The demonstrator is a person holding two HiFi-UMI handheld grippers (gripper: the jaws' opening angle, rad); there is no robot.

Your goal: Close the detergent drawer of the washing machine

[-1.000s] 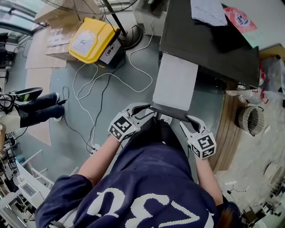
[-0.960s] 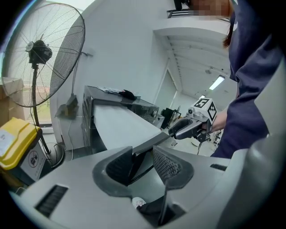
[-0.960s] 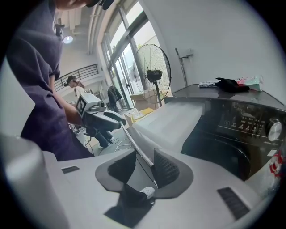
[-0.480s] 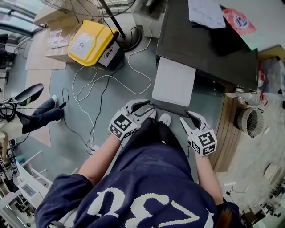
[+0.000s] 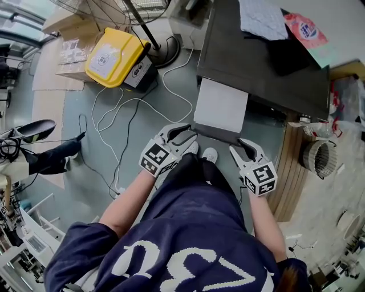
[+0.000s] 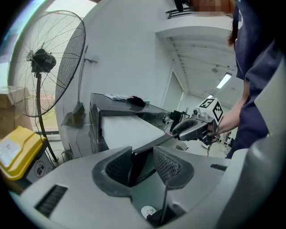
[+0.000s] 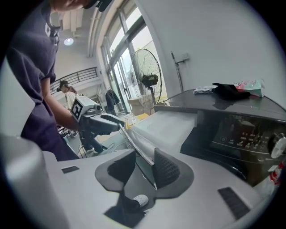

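The dark grey washing machine [image 5: 256,54] has its wide white detergent drawer [image 5: 221,105] pulled out toward me. My left gripper [image 5: 181,137] is shut on the left end of the drawer's dark front panel [image 5: 214,134], and my right gripper [image 5: 242,147] is shut on its right end. In the left gripper view the panel's edge [image 6: 138,163] fills the gap of the left gripper [image 6: 143,154], with the right gripper [image 6: 190,129] at the far end. The right gripper view shows the panel running between the right gripper [image 7: 144,161] pads to the left gripper [image 7: 100,123].
A yellow case [image 5: 111,51], a fan's base [image 5: 165,48] and white cables [image 5: 131,108] lie on the floor to the left. A cloth [image 5: 262,17] and a packet [image 5: 305,25] lie on the machine's top. A wooden shelf [image 5: 293,165] flanks the right. My shoe [image 5: 210,154] is under the drawer.
Both grippers have moved toward the machine with the drawer front between them, and the drawer sticks out less than before.
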